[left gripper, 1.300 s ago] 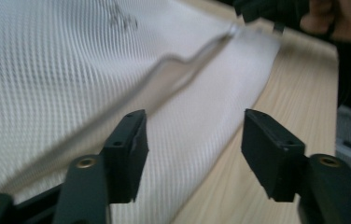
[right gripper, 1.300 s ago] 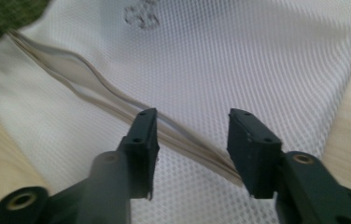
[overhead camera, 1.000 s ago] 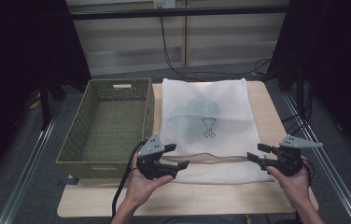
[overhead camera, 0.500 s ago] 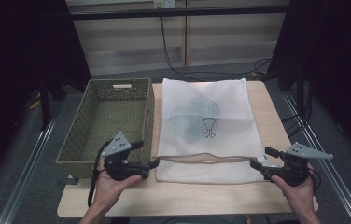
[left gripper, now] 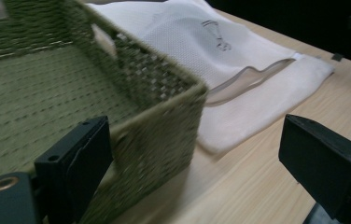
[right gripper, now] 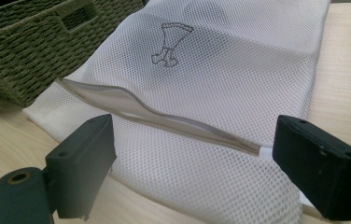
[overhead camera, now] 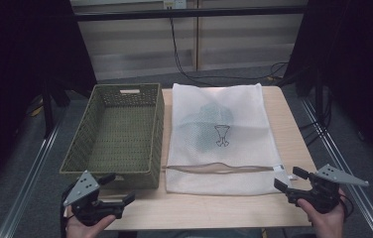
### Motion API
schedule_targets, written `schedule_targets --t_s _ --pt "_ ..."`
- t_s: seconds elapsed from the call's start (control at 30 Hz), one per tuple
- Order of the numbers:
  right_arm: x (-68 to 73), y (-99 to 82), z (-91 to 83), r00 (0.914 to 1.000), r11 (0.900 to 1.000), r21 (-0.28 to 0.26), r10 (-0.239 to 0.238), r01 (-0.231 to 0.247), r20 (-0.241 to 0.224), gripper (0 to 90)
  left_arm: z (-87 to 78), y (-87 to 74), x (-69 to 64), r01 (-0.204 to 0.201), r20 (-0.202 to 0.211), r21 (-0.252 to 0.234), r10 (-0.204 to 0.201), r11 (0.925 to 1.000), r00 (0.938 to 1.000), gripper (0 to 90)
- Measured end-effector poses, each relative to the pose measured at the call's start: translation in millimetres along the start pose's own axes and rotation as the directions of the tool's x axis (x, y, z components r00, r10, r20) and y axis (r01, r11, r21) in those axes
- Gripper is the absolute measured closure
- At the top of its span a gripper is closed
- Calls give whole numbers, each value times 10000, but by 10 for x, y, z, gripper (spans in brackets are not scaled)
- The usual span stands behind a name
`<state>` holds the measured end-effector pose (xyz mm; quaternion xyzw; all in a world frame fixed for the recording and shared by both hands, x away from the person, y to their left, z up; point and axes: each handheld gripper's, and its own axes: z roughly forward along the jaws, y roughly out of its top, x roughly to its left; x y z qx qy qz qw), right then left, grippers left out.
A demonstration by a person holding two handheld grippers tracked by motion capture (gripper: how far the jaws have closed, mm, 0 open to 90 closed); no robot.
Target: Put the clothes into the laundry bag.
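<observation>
A white mesh bag [overhead camera: 217, 144] lies flat on the wooden table [overhead camera: 204, 208], with a dark logo, something greenish inside and its zip opening [right gripper: 164, 116] gaping near the front edge. A green woven basket [overhead camera: 115, 134] stands to its left. My left gripper [overhead camera: 121, 188] hovers in front of the basket's near right corner [left gripper: 183, 107]. Its jaws have just been opening and grip nothing. My right gripper [overhead camera: 287, 178] sits off the bag's front right corner. Its jaws have also just been opening and stand wide, with the bag's edge [right gripper: 201, 186] beyond them, untouched.
The basket's inside [left gripper: 33, 88] holds nothing. Bare table [overhead camera: 293, 124] runs along the bag's right side and in a strip in front. Metal rails [overhead camera: 31, 173] flank the table, and cables [overhead camera: 184, 54] lie on the floor behind it.
My left gripper has swung left from the bag's front left corner to the front of the basket. My right gripper has drawn back to the right, off the bag's edge. Both jaw pairs have widened.
</observation>
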<state>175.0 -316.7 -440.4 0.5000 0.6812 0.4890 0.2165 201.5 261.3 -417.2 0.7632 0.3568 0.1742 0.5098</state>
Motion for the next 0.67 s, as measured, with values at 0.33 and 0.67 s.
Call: schedule_targets --t_s 0.33,0.67 --pt "-64 -102 -151 9960 9974 -392 635 -611 625 143 -322 -263 205 507 -284 -575 -524 9971 9982 21" --pt "-146 -176 -195 9926 9975 -391 629 -591 1038 138 -409 -268 310 247 -1091 -1101 -368 9936 9933 21"
